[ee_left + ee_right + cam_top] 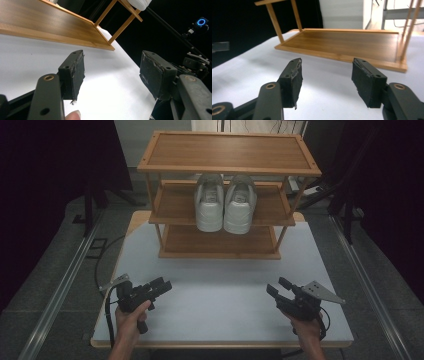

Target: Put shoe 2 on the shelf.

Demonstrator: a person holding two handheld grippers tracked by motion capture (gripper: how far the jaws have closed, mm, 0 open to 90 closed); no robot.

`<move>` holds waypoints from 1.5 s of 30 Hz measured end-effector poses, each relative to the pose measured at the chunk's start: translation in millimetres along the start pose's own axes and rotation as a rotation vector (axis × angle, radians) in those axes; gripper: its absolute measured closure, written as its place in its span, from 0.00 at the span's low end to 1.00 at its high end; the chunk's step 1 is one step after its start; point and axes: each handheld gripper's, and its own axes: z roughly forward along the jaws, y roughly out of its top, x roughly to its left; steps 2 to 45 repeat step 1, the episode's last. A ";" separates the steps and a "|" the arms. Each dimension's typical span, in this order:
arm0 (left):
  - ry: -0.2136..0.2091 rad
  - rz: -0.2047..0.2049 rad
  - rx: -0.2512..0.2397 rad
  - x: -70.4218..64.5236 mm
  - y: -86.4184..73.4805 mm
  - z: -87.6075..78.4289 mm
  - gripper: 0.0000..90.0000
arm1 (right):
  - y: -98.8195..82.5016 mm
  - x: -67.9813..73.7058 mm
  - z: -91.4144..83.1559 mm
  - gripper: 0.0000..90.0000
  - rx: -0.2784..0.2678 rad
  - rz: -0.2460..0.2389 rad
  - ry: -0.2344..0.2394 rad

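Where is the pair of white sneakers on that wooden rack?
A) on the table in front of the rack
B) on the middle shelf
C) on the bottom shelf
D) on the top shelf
B: in the high view the white sneakers stand side by side on the middle shelf of the wooden rack, under its top board.

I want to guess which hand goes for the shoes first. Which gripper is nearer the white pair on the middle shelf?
Left, narrowly. The left gripper sits below-left of the white shoes; the right gripper sits below-right, slightly farther. Both are open, low over the table.
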 end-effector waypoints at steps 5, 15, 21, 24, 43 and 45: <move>0.000 0.000 0.000 0.0 0.0 0.0 0.40 | 0.0 0.0 0.0 0.45 0.000 0.000 0.000; 0.000 0.000 0.000 0.0 0.0 0.0 0.40 | 0.0 0.0 0.0 0.45 0.000 0.000 0.000; 0.000 0.000 0.000 0.0 0.0 0.0 0.40 | 0.0 0.0 0.0 0.45 0.000 0.000 0.000; 0.000 0.000 0.000 0.0 0.0 0.0 0.40 | 0.0 0.0 0.0 0.45 0.000 0.000 0.000; 0.000 0.000 0.000 0.0 0.0 0.0 0.40 | 0.0 0.0 0.0 0.45 0.000 0.000 0.000; 0.000 0.000 0.000 0.0 0.0 0.0 0.40 | 0.0 0.0 0.0 0.45 0.000 0.000 0.000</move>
